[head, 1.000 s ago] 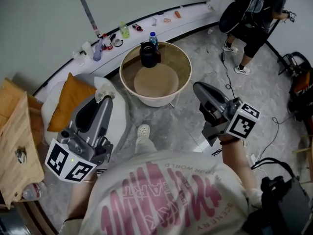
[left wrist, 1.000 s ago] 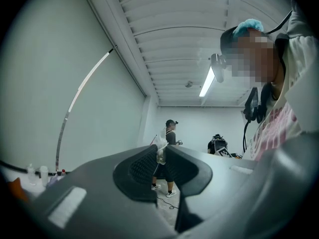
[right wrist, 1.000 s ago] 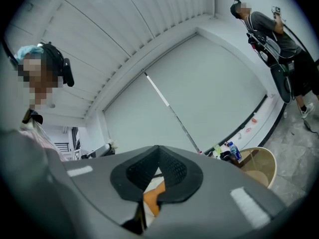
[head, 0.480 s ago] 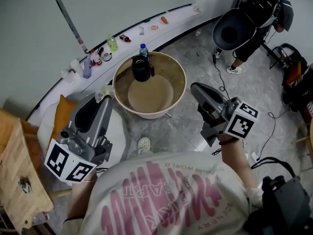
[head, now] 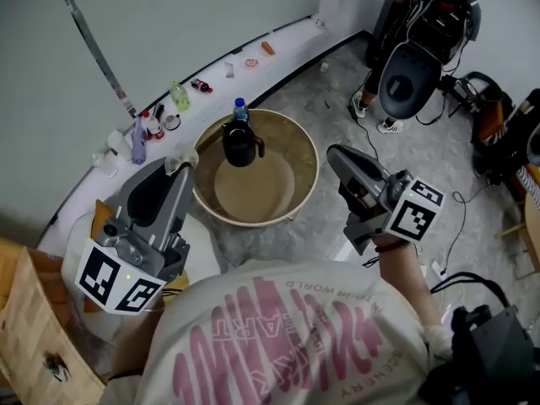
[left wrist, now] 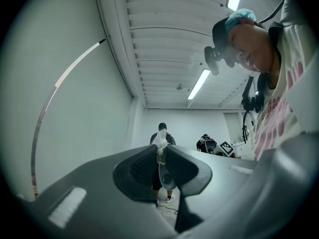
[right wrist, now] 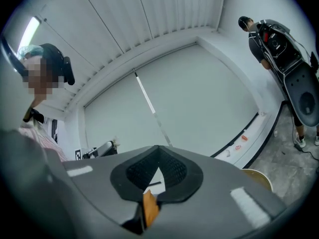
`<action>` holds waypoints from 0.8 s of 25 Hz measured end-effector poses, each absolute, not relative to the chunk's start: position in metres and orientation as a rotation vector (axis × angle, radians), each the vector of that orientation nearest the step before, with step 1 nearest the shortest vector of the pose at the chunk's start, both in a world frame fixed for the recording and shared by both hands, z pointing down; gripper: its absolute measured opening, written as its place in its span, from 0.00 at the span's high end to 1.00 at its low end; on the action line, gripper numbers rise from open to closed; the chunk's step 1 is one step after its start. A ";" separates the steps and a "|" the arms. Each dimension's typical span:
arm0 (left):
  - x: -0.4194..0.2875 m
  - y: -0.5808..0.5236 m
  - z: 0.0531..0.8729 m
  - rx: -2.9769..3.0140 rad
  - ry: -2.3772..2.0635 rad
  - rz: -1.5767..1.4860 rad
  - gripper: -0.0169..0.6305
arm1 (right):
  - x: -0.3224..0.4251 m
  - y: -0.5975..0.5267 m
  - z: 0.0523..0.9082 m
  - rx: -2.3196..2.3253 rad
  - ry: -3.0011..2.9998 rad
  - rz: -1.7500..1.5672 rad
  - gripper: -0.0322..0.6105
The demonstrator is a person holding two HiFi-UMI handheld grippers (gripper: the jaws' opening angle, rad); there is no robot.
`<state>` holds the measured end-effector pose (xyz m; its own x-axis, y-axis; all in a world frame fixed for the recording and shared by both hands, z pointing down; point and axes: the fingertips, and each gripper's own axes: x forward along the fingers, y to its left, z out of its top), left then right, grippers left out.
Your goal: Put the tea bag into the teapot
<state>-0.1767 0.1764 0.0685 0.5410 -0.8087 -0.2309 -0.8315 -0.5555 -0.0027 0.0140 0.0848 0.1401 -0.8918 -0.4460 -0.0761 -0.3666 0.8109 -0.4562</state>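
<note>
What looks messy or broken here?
Nothing looks spilled or broken. The black teapot stands upright near the far rim of the round table, and the left tool pinches the tea bag. Only small bottles sit scattered along the white ledge by the wall.

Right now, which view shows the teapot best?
The head view: the dark teapot stands whole on the round table, near its far rim. The right gripper view catches only the table's edge; the left gripper view shows neither.

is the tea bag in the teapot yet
Out: the tea bag is pinched in the left hand-held gripper, well short of the teapot.
</note>
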 end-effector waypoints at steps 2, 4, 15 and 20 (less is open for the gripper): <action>-0.189 0.161 0.070 -2.679 1.387 0.303 0.87 | 0.001 0.077 0.140 -0.668 2.807 -0.656 0.94; -0.190 0.154 0.067 -2.691 1.355 0.289 0.87 | -0.002 0.076 0.137 -0.694 2.803 -0.651 0.94; -0.191 0.114 0.081 -2.719 1.250 0.152 0.87 | 0.008 0.069 0.142 -0.887 2.765 -0.653 0.94; -0.182 0.117 0.085 -2.747 1.237 0.144 0.87 | 0.010 0.065 0.143 -0.872 2.749 -0.686 0.94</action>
<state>-0.1821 0.1172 0.0853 0.6602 -0.7382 -0.1382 -0.7502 -0.6569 -0.0748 0.0096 0.0655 0.1429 -0.8127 -0.5820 -0.0281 -0.5004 0.7220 -0.4778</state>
